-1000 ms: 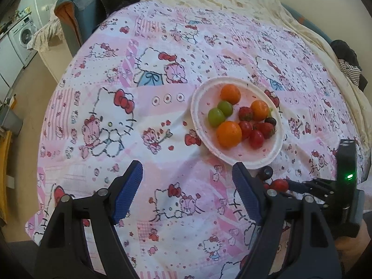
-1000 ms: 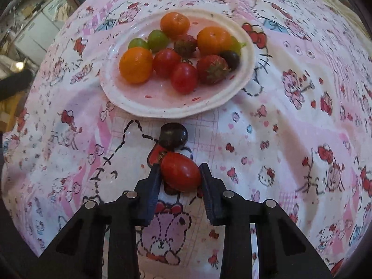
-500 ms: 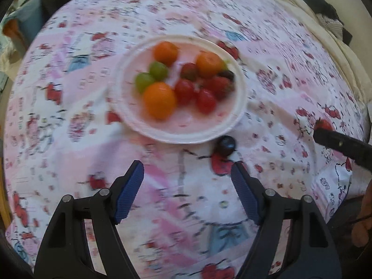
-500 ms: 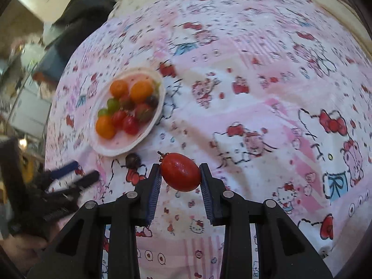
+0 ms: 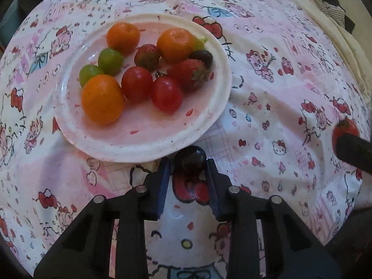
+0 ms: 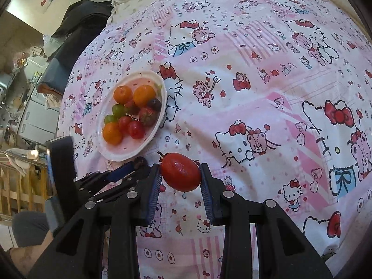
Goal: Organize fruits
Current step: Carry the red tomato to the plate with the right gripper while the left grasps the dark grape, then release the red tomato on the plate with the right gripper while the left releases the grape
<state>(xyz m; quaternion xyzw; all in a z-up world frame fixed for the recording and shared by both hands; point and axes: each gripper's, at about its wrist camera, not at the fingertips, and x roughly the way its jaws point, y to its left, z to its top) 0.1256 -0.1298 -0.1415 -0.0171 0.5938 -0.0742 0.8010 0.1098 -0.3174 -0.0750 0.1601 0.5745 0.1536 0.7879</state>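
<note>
A white plate (image 5: 207,125) on the Hello Kitty cloth holds several fruits: oranges (image 5: 102,102), green grapes, cherry tomatoes, strawberries and a dark grape. My left gripper (image 5: 189,165) has closed around a dark grape (image 5: 190,160) lying on the cloth just in front of the plate's near rim. My right gripper (image 6: 180,174) is shut on a red cherry tomato (image 6: 181,171) and holds it above the cloth, right of the plate (image 6: 148,139). The tomato also shows in the left wrist view (image 5: 344,127).
The pink patterned cloth (image 6: 255,93) covers a rounded surface that falls away on all sides. Dark clothing (image 6: 79,23) and a chair lie beyond the far edge; appliances and a wooden rack (image 6: 14,186) stand at the left.
My left gripper moved forward to the dark grape and closed its fingers around it. My right gripper lifted the tomato off the cloth and drew back to the right.
</note>
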